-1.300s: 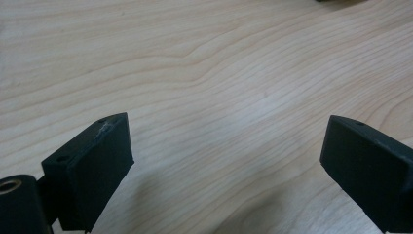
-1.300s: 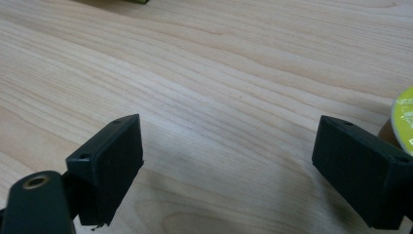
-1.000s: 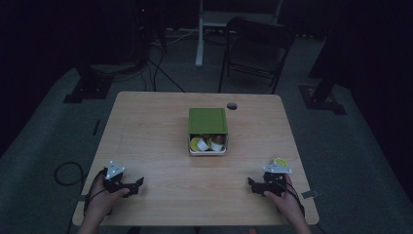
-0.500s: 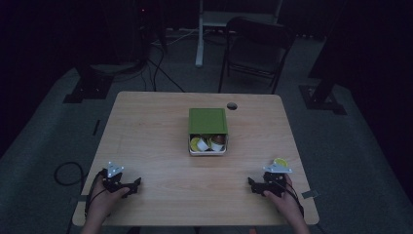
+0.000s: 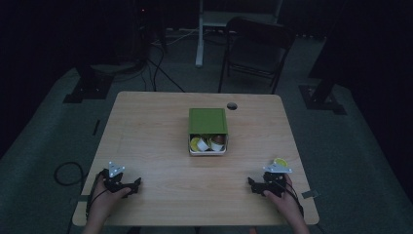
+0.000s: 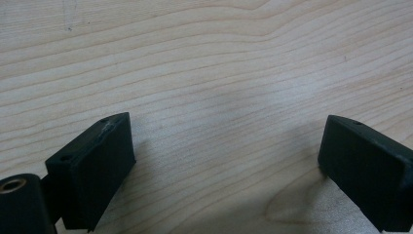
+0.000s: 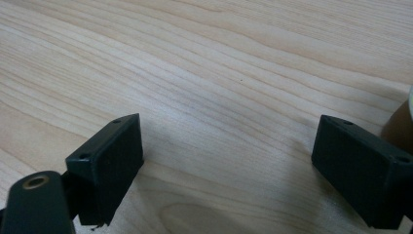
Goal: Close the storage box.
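Observation:
A small box with a green lid slid partly back stands at the middle of the wooden table; several round capsules show in its open near end. My left gripper rests on the table near the front left corner, held by a hand; its jaws stand wide apart over bare wood with nothing between them. My right gripper rests near the front right corner, also open, over bare wood. A yellow capsule lies just behind the right gripper.
A round cable hole sits in the table's far edge, right of the box. Beyond the table stand a dark folding chair and stand bases on the floor. A brownish object's edge shows at the far right of the right gripper view.

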The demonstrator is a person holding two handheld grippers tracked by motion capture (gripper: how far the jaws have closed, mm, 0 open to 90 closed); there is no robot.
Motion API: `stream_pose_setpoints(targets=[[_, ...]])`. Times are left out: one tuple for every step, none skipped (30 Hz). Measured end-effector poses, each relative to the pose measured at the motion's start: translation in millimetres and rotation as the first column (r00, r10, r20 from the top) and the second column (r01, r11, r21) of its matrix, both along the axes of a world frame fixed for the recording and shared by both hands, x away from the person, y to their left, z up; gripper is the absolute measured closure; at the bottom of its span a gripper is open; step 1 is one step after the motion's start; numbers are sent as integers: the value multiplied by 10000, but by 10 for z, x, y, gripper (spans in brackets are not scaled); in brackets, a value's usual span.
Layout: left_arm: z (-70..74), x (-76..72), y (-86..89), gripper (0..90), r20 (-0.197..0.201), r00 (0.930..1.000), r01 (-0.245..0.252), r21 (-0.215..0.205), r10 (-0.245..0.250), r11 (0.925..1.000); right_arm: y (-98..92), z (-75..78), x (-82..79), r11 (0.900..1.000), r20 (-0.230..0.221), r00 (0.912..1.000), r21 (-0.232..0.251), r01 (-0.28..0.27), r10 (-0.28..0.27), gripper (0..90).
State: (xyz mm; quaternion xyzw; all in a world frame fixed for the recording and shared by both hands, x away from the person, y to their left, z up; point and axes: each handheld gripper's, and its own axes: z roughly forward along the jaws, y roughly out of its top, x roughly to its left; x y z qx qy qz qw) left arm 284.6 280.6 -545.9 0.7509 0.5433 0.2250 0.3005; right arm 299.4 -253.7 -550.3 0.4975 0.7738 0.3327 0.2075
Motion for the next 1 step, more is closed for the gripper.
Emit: stream_pose_setpoints(targets=[[1,0,-1,63,-11,10000,-9,15,9,10000,0,0,0,10000,-1,10000,-1,-1,1,110]])
